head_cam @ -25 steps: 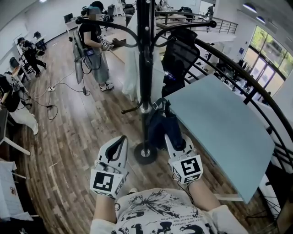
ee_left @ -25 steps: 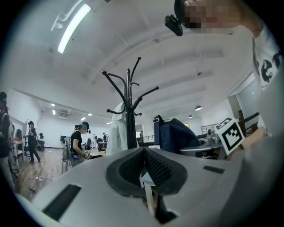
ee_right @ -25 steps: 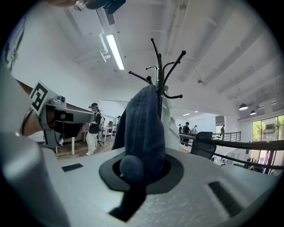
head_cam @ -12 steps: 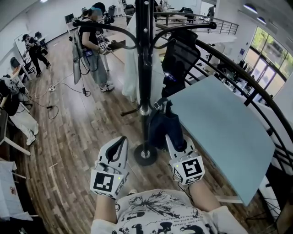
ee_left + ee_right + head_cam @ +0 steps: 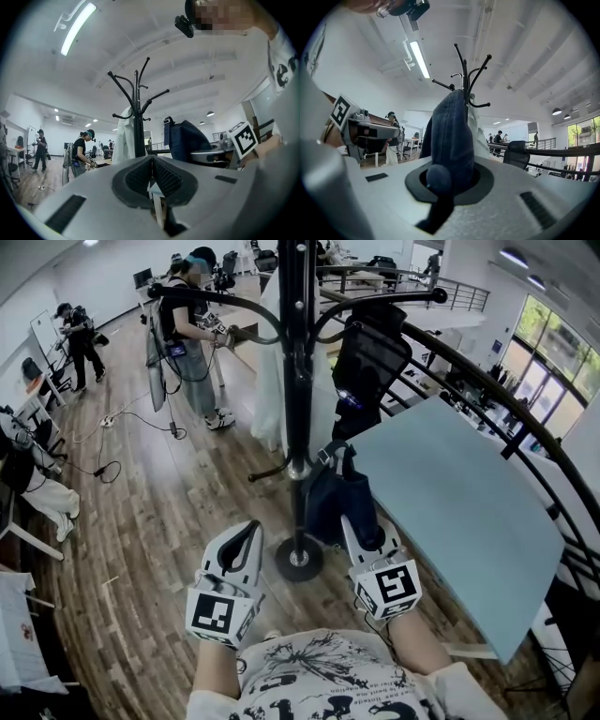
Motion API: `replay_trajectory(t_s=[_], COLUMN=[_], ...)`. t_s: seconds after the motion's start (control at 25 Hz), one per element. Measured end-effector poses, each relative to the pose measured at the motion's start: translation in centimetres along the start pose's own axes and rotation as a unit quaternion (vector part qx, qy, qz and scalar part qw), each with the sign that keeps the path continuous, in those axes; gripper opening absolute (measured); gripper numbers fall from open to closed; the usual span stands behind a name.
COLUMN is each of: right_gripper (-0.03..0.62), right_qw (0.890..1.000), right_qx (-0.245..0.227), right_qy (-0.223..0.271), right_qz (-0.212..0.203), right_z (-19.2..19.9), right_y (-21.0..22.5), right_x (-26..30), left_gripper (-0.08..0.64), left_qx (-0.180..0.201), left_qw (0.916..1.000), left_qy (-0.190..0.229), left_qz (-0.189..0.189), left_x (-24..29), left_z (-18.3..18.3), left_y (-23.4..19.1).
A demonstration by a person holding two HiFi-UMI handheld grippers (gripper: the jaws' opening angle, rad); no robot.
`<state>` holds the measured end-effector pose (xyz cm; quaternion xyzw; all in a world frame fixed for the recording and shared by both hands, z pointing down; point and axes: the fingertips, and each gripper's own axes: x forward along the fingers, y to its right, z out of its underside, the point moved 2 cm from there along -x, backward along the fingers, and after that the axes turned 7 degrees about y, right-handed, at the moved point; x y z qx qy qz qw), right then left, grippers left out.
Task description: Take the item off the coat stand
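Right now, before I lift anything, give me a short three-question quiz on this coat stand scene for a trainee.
1. True or false: the left gripper is clamped on the dark blue bag.
2. What does the right gripper hold? A) a hat B) the dark blue bag's fabric C) nothing
3. In the head view, on which side of the coat stand pole does the bag hang?
Key: 1 false, the left gripper is shut and empty. 2 B. 3 the right side.
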<state>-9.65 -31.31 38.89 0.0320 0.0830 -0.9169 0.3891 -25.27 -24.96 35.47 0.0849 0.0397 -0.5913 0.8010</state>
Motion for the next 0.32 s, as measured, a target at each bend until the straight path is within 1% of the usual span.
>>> replay_trajectory(t_s=[0.32], right_gripper=[0.011], right_qw=[1.000], right_qx=[-0.003], right_qy=[0.009], right_qz=[0.000], right_z=[-0.2], right_y=[1.2], right_x=[-0.4], left_gripper=[0.005], left_qx=[-0.003], left_qw=[1.0000], left_qy=[0.001], left_qz=[0.007], left_x=[0.8], left_z=[0.6], left_y=[1.3])
